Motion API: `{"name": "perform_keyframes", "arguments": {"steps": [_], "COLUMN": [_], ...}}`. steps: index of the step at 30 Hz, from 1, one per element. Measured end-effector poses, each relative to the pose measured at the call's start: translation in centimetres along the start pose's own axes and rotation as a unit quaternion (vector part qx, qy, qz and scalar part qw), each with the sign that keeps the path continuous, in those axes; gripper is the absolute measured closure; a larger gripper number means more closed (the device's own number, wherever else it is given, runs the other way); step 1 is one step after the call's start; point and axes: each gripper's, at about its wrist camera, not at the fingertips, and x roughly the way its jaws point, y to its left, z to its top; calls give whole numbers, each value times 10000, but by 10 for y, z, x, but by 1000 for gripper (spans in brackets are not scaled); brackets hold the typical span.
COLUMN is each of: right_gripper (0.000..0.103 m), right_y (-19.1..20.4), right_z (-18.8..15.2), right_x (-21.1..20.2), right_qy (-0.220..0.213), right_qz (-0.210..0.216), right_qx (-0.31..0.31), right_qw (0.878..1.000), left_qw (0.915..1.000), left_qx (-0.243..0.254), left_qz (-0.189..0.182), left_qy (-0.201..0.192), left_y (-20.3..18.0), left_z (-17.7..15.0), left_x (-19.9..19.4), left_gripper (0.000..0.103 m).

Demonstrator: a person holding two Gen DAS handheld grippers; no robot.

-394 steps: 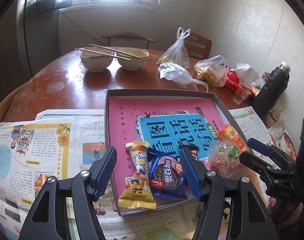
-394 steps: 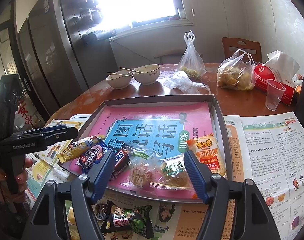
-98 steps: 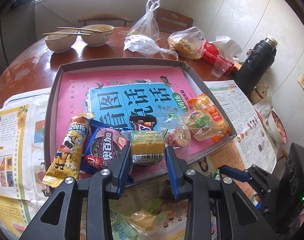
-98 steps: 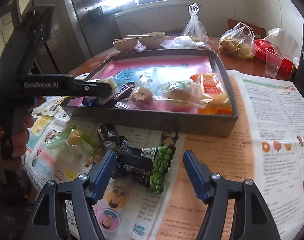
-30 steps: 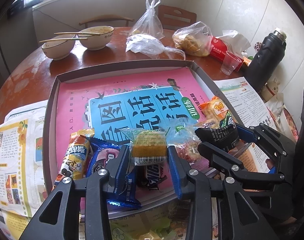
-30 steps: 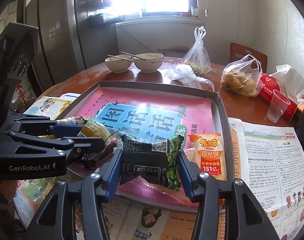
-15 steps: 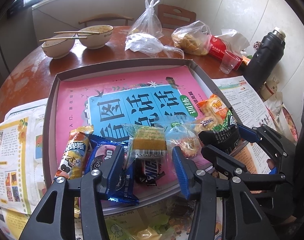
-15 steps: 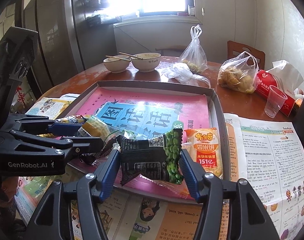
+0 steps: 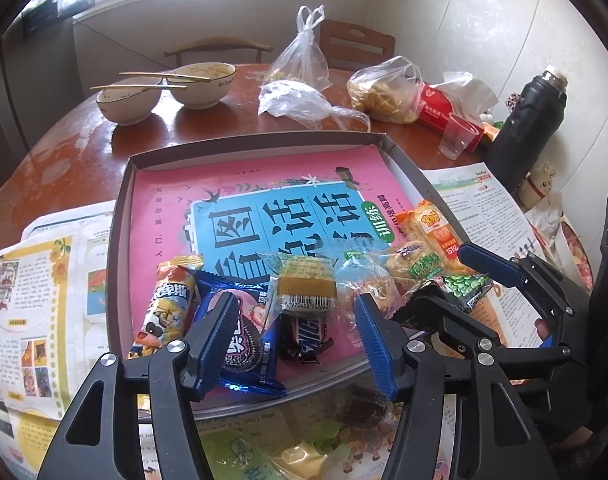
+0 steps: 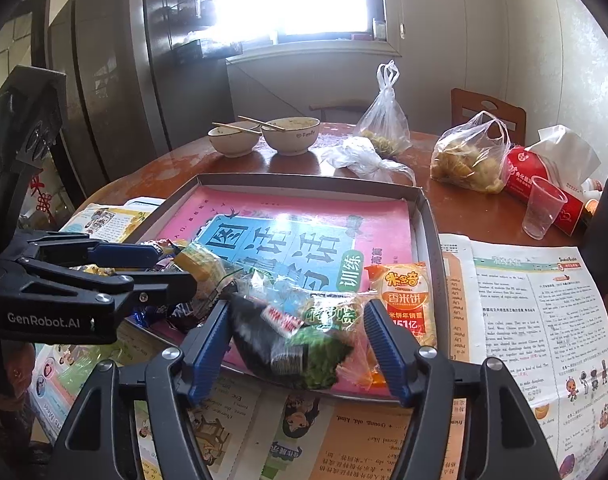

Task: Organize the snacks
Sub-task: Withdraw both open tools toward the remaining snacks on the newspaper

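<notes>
A grey tray [image 9: 120,216] lined with a pink and blue book holds a row of snacks along its near edge. My left gripper [image 9: 296,332] is open over that edge; the yellow cake pack [image 9: 305,286] lies free in the tray between its fingers, next to a blue cookie pack [image 9: 244,336]. My right gripper [image 10: 300,340] is open; the black and green pea pack [image 10: 292,344] lies blurred between its fingers on the tray's [image 10: 431,232] near right corner, beside an orange rice-cracker pack [image 10: 403,296]. The pea pack [image 9: 459,286] also shows in the left wrist view.
More snacks [image 9: 300,452] lie on the newspaper in front of the tray. Two bowls with chopsticks [image 9: 164,88], plastic bags [image 9: 383,88], a clear cup [image 9: 457,140] and a black flask [image 9: 531,124] stand behind and right of the tray on the round table.
Both grippers opened. The left let the yellow cake pack go into the tray; the right let the pea pack drop onto the tray's near edge.
</notes>
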Motion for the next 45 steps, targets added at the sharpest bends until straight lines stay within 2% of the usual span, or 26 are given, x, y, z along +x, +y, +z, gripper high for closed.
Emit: {"name": "perform_keyframes", "arguments": {"steps": [11, 20, 38, 45], "right_gripper": [36, 31, 30, 30], "right_y": [1, 9, 28, 38], "right_z": [-1, -5, -21, -31], "right_x": [-16, -33, -40, -41], "right_qy": [-175, -387, -342, -246], "right_qz": [-32, 92, 391, 505], "right_qx": [9, 40, -13, -79], "right_qw": [9998, 9992, 9986, 9984], "left_qw": [9999, 9997, 9992, 9996], "left_qx": [-20, -51, -190, -111], "left_qz": [1, 61, 143, 126], "left_qy": [-150, -232, -309, -205], "left_y": [0, 1, 18, 18], "left_z": [-5, -14, -44, -62], "left_x": [-15, -28, -52, -51], "left_gripper": [37, 36, 36, 36]}}
